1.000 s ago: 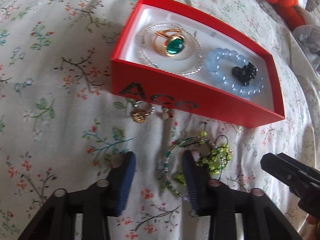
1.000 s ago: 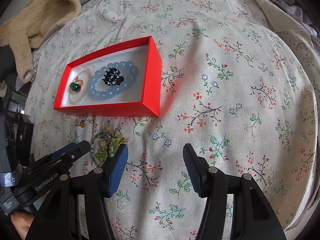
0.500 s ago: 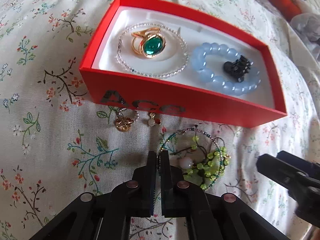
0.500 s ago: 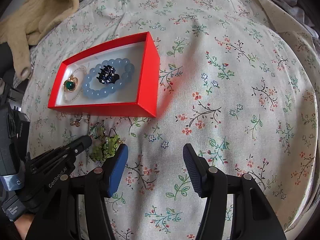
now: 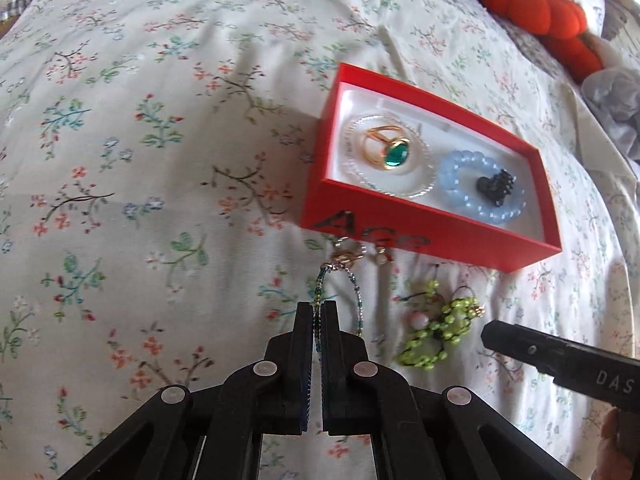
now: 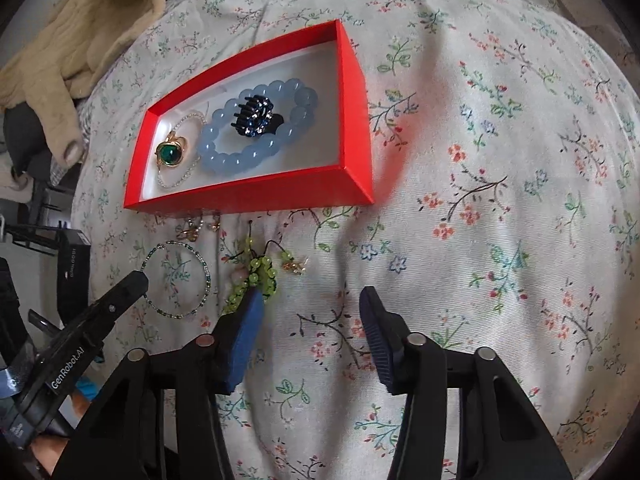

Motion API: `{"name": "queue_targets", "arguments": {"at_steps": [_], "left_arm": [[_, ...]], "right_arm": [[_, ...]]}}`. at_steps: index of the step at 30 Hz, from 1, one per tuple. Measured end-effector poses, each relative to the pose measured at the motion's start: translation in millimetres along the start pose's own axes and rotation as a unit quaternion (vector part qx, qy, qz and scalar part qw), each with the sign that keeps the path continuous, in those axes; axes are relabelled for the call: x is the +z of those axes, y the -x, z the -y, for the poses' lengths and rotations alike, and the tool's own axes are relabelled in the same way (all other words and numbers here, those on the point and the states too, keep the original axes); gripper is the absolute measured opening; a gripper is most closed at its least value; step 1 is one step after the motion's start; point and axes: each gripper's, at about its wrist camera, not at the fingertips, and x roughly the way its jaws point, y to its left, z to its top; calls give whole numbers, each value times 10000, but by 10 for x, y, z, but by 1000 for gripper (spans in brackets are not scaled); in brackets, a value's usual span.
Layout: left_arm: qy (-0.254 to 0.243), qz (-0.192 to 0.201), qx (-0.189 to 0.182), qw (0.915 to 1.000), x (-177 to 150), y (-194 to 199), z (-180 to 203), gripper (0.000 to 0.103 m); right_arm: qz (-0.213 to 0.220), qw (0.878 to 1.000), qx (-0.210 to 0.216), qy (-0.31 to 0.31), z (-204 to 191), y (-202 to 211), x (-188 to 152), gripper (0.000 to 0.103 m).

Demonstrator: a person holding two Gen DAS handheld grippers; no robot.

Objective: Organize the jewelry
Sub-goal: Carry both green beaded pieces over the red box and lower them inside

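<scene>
The left gripper is pinched tight on the thin green bead bracelet, just in front of the red box on the flowery bedspread. It looks like the pick-up step. Next, carry it over the box wall and let go inside. The right gripper has just been closing; its jaws are partly apart with nothing between them, beside the lime bead bracelet.

Small gold charms by red box: too blurred to ID.
</scene>
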Motion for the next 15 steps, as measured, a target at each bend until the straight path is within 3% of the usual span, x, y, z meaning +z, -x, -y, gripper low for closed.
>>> {"name": "queue_targets", "arguments": {"at_steps": [4,8,15], "left_arm": [[37,2,39,10000,-17,28,-148,0],[63,1,50,10000,-33,46,-211,0],[126,-47,92,9999,-48,26,-269,0]], "right_arm": [[-74,9997,205,-56,-61,-81,1,24],[-131,9994,316,-51,-169,-194,37,19],[-6,9999,140,70,-214,-249,81,5]]}}
